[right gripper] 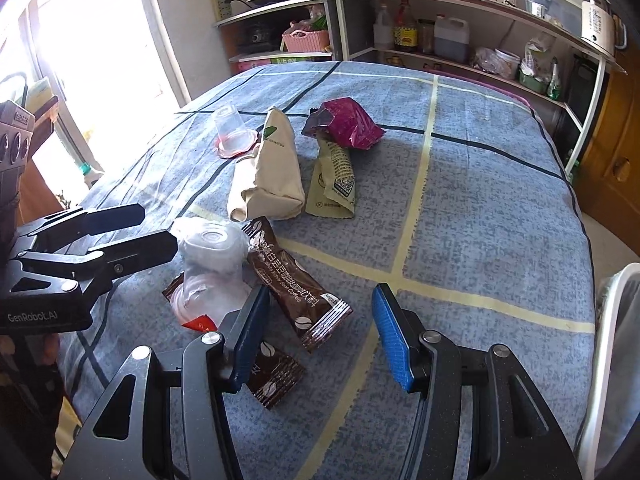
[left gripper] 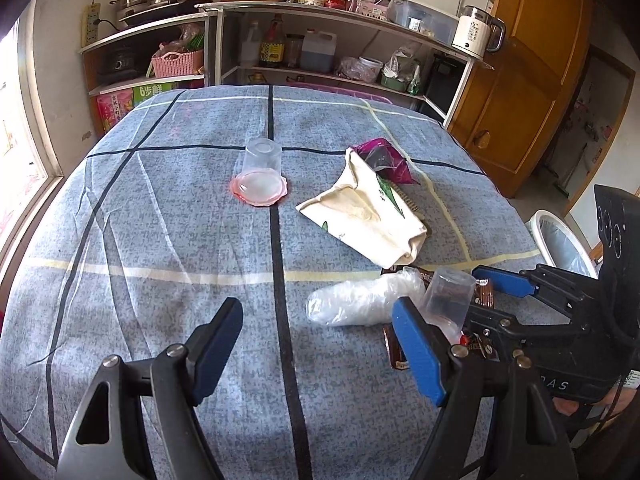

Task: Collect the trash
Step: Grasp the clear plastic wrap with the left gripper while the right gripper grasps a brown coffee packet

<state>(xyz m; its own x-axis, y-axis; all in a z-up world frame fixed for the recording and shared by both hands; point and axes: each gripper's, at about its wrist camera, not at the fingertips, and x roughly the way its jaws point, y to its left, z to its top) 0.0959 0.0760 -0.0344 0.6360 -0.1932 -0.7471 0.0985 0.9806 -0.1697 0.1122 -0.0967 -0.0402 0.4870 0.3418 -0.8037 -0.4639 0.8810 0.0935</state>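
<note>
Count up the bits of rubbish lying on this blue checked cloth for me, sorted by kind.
Clear plastic cups: 2
Brown coffee sachets: 2 in plain view; a brown corner under the near cup may be another
Crumpled clear plastic sleeve: 1
Cream paper bag: 1
Magenta wrapper: 1
Olive pouch: 1
Total: 8

Each camera sat on a gripper, looking forward and downward along its fingers, close above the checked tablecloth [left gripper: 160, 240]. The left wrist view faced the shelves [left gripper: 320, 40] from the near edge; the right wrist view looked from further right. Both shared the cloth, the cream packet [left gripper: 372, 216] – and each showed the other gripper.
</note>
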